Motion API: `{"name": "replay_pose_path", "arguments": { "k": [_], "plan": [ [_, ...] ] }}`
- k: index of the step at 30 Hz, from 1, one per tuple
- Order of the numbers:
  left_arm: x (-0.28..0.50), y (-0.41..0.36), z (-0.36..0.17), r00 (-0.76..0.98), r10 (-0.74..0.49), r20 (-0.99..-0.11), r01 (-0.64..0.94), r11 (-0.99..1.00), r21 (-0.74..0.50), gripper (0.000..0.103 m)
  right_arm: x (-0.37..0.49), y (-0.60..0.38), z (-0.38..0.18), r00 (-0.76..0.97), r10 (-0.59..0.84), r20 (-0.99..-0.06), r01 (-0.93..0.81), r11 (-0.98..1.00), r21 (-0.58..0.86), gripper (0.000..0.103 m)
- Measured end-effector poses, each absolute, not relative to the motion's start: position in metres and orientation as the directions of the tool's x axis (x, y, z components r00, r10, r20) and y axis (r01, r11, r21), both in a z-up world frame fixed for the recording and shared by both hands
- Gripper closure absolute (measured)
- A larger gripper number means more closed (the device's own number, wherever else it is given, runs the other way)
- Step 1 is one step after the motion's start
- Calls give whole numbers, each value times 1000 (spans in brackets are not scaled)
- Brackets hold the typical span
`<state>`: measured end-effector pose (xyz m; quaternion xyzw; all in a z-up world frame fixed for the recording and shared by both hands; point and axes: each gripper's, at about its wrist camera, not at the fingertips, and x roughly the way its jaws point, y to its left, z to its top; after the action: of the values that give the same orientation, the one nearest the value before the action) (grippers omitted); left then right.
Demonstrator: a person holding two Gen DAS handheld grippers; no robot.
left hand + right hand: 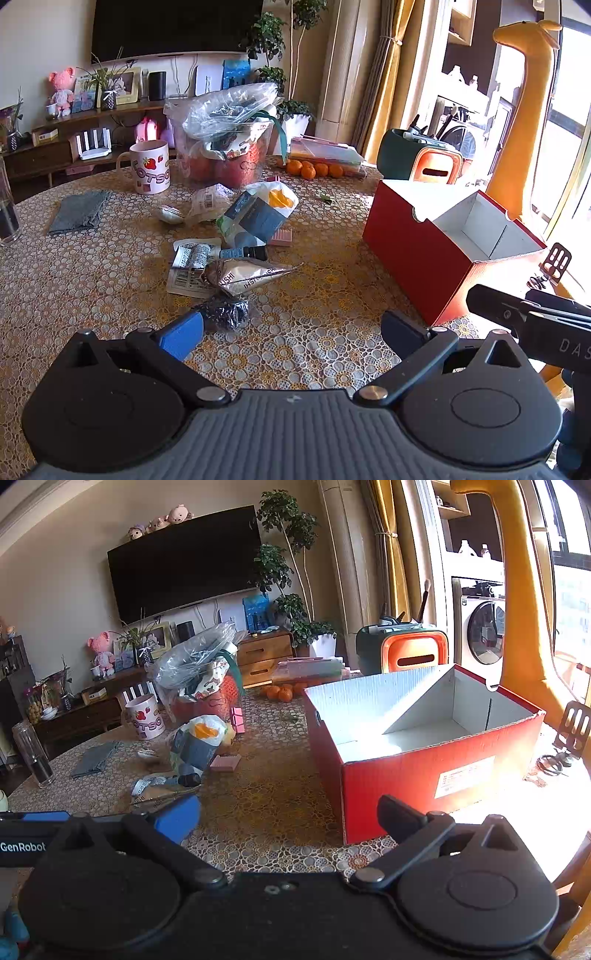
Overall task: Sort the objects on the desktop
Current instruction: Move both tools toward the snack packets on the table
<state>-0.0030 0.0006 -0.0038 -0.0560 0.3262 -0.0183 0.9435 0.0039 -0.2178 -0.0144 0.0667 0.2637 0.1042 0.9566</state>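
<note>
Both claws (291, 332) (288, 819) wide apart, seemingly empty

- The open box (436, 266) stands on the bench (314, 354).
- Left of the box lies a heap of packets (236, 236).
- Behind the heap, farther left of the box, stands a mug (149, 171).
- Behind the box's far-left corner lie oranges (314, 169).
- Directly behind the box stands a pen holder (419, 155).

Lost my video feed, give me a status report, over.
Left gripper and right gripper open, empty. Red box empty. Clutter pile untouched on table. Nothing blocking.
</note>
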Motion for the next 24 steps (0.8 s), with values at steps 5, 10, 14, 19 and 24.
{"name": "replay_pose_path", "arguments": {
  "k": [5, 10, 14, 19, 24],
  "plan": [
    [-4, 2, -3, 792, -69, -606, -7, 992, -122, 0, 2, -219, -11, 838, 244, -488, -173, 967, 185, 0],
    [-5, 2, -2, 797, -67, -600, -6, 993, -118, 0, 2, -219, -11, 838, 243, -489, -173, 967, 185, 0],
    [-7, 2, -1, 808, -60, -586, -6, 994, -109, 0, 3, -219, -11, 838, 244, -488, -175, 967, 183, 0],
    [-9, 2, 4, 828, -63, -557, 6, 995, -105, 0, 3, -217, -8, 838, 251, -484, -182, 965, 186, 0],
    [-12, 5, 7, 855, -64, -515, 9, 994, -109, 0, 3, -218, -7, 842, 267, -469, -196, 961, 195, 1]
  ]
}}
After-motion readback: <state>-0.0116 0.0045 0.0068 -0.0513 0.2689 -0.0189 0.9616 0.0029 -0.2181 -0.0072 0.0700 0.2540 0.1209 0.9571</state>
